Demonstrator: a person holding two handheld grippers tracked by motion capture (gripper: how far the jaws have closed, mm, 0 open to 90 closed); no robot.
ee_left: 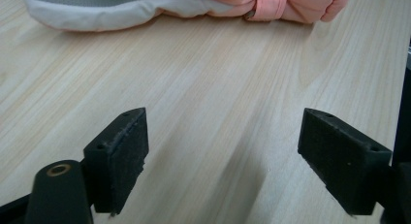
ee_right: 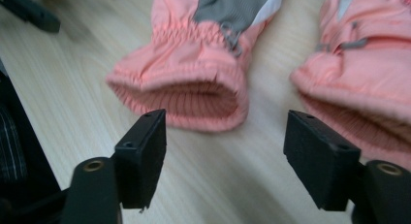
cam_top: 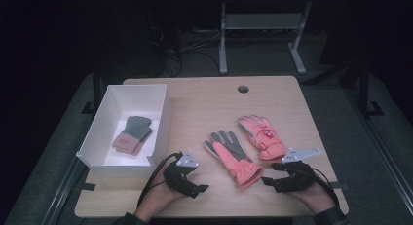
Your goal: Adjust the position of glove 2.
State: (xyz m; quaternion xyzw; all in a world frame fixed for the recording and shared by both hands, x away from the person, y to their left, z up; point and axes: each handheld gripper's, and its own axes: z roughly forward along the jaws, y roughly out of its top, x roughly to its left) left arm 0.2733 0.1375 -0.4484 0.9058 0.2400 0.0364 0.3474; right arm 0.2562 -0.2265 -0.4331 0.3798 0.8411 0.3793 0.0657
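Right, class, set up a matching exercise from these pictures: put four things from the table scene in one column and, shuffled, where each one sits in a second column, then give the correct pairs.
Things:
1. grey and pink knitted gloves
2. palm-up ski glove
3. back-up ski glove
4. round hole

Places:
A. lying on the table between the two grippers
B. near the far edge of the table top
C. inside the white box
D. lying farther to the right, beyond the right gripper

Pairs: 1-C, 2-A, 3-D, 4-B
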